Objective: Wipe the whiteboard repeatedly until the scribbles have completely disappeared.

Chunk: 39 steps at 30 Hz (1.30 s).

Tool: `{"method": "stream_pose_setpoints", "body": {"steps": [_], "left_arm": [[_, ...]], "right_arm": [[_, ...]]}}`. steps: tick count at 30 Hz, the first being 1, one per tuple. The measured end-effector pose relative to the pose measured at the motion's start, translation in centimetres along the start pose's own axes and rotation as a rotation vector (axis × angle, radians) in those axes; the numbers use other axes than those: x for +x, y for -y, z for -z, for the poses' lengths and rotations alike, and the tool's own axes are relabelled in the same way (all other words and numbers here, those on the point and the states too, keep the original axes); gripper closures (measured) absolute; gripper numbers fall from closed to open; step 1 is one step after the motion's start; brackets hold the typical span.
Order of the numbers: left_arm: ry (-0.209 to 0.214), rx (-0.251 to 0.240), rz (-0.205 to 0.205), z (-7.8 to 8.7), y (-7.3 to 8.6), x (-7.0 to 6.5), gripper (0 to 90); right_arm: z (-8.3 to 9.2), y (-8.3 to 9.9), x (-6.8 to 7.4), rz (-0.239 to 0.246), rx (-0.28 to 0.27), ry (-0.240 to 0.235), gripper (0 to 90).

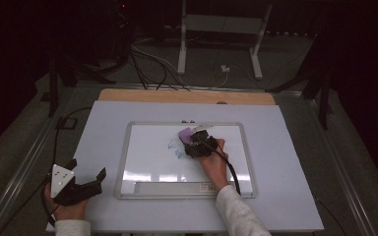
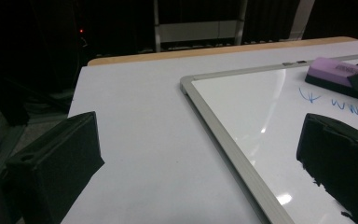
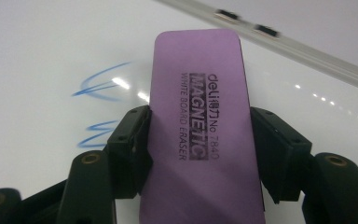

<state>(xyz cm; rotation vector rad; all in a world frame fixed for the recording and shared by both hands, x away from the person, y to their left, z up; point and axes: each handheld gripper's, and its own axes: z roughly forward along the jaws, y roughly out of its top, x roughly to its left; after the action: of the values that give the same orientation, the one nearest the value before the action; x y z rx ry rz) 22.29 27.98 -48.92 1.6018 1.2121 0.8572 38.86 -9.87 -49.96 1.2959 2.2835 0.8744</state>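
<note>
One whiteboard (image 1: pixel 142 167) lies on the white table (image 1: pixel 285 162), carrying one purple magnetic whiteboard eraser (image 3: pixel 200 140) and blue marker scribbles (image 3: pixel 100 86). The right gripper (image 1: pixel 197 142) pinches the eraser's long sides over the board's upper middle. The left gripper (image 1: pixel 86 179), jaws wide and empty, rests left of the whiteboard. Beyond it: dark carpet, cables (image 1: pixel 147 64), a grey stand (image 1: pixel 221 29).

My table (image 1: pixel 103 137) has a pale, bare top, with a wooden strip (image 1: pixel 177 96) along its far edge. Beyond it, on the grey floor (image 1: pixel 354 162), stands a white frame (image 1: pixel 221 24) with two legs. Dark cables (image 1: pixel 152 61) trail past its left leg, and a small white plug (image 1: pixel 225 69) lies between the legs. The room behind is dark.
</note>
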Motion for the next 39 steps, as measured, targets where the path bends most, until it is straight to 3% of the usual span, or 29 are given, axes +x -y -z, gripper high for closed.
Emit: {"method": "stream_pose_setpoints", "body": {"steps": [3,5,9,10,12,14,16,20,22,25,26,28,33,36,37,39], "left_arm": [[0.005,0.005,-0.005,-0.2,0.0,-0.1,0.6],[0.005,0.004,-0.01,-0.2,0.0,-0.2,0.6],[0.005,0.003,-0.008,-0.1,-0.1,-0.2,0.6],[0.005,0.003,-0.008,-0.1,-0.1,-0.2,0.6],[0.003,0.002,-0.006,0.0,0.0,-0.1,0.6],[0.005,0.004,-0.005,-0.1,0.0,-0.1,0.6],[0.007,0.009,-0.008,-0.3,0.0,-0.2,0.6],[0.009,0.006,-0.014,-0.3,-0.1,-0.3,0.6],[0.007,0.004,-0.012,-0.2,-0.1,-0.3,0.6],[0.006,0.003,-0.007,-0.1,-0.1,-0.2,0.6],[0.005,0.004,-0.008,-0.2,0.0,-0.2,0.6],[0.007,0.005,-0.004,-0.3,0.0,-0.2,0.6],[0.012,0.009,-0.015,-0.4,-0.1,-0.4,0.6],[0.008,0.004,-0.012,-0.2,-0.1,-0.3,0.6],[0.008,0.003,-0.01,-0.2,-0.1,-0.2,0.6],[0.007,0.004,-0.005,-0.2,0.0,-0.2,0.6]], "right_arm": [[0.1,0.0,0.4,0.001,0.0,0.01,41.6],[0.1,0.1,1.2,0.004,0.002,-0.034,41.5],[0.2,0.2,2.0,0.056,-0.004,-0.042,41.6],[0.2,0.1,1.7,0.044,-0.002,-0.045,41.6],[0.0,0.0,1.0,0.019,-0.004,-0.006,41.6],[0.0,0.0,0.5,-0.027,0.001,-0.023,41.5],[0.1,0.1,1.0,-0.008,0.0,-0.016,41.6],[0.3,0.3,2.9,0.051,-0.005,-0.064,41.6],[0.3,0.2,3.2,0.08,-0.006,-0.051,41.6],[0.1,0.0,2.2,0.045,-0.004,-0.015,41.6],[0.0,-0.1,1.8,0.018,0.001,-0.03,41.6],[0.0,-0.1,2.0,0.022,0.002,-0.023,41.6],[0.3,0.2,3.8,0.074,0.005,-0.1,41.6],[0.3,0.1,3.6,0.085,0.006,-0.09,41.6],[0.2,0.0,3.3,0.08,0.002,-0.061,41.6],[0.0,-0.2,2.3,0.035,0.006,-0.037,41.6]]}}
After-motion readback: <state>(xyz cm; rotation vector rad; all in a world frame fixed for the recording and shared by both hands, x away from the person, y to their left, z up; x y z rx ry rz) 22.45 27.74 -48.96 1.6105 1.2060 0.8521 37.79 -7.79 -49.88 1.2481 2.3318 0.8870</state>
